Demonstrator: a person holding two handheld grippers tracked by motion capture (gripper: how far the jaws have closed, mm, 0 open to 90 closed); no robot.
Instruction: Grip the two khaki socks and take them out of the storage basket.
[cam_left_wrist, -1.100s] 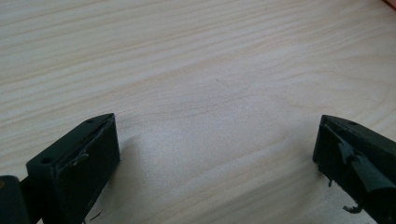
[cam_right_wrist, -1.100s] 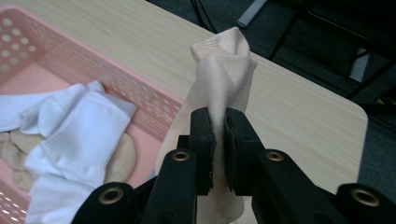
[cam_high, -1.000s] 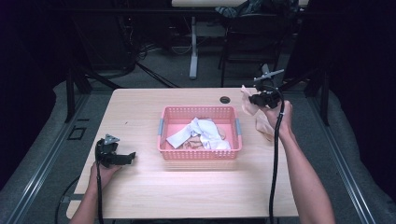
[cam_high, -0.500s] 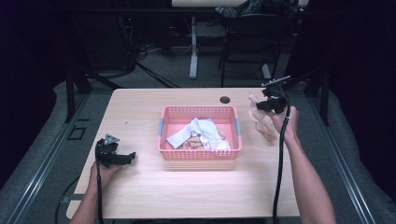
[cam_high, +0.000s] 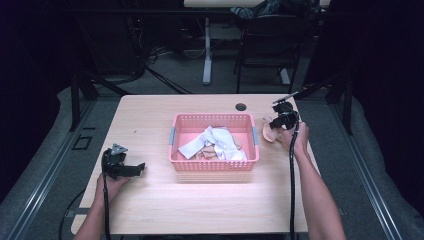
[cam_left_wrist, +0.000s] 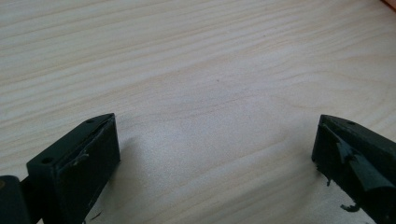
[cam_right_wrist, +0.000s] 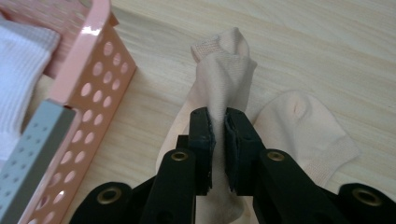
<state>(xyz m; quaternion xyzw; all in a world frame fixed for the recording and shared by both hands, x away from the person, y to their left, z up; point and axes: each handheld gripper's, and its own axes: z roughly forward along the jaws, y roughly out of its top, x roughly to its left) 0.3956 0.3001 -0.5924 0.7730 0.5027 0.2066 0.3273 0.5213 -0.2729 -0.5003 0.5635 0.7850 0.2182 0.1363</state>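
Right tool (cam_right_wrist: 218, 133): jaws are closed to a narrow slit, and a fold of a pale peach sock (cam_right_wrist: 224, 79) is pinched between them. The cuff end of the sock is seen rising just ahead of the jaw tips; the rest trails back beneath the tool onto the tabletop (cam_right_wrist: 327, 42). A second peach sock (cam_right_wrist: 303, 126) is laid flat just to the right of the jaws, touching or overlapping the gripped one; which cannot be told. To the left of the jaws, close by, the perforated wall of a pink basket (cam_right_wrist: 93, 79) is seen, with a grey handle piece on its rim and white cloth (cam_right_wrist: 23, 60) inside.

In the high view the right tool (cam_high: 283, 118) is held at the right-hand end of the basket (cam_high: 214, 161), tilted down toward the tabletop, with the hand (cam_high: 295, 140) wrapped round it from behind and the forearm stretched forward from the near edge. The peach sock (cam_high: 269, 132) is seen directly under the tool, between it and the basket's end.

Left tool (cam_left_wrist: 215, 154): jaws are spread wide, nothing between them, bare wood grain below. In the high view the left tool (cam_high: 120, 165) is held low over the tabletop near the front left, well apart from the basket, jaws pointed toward the right, wrist kept straight.
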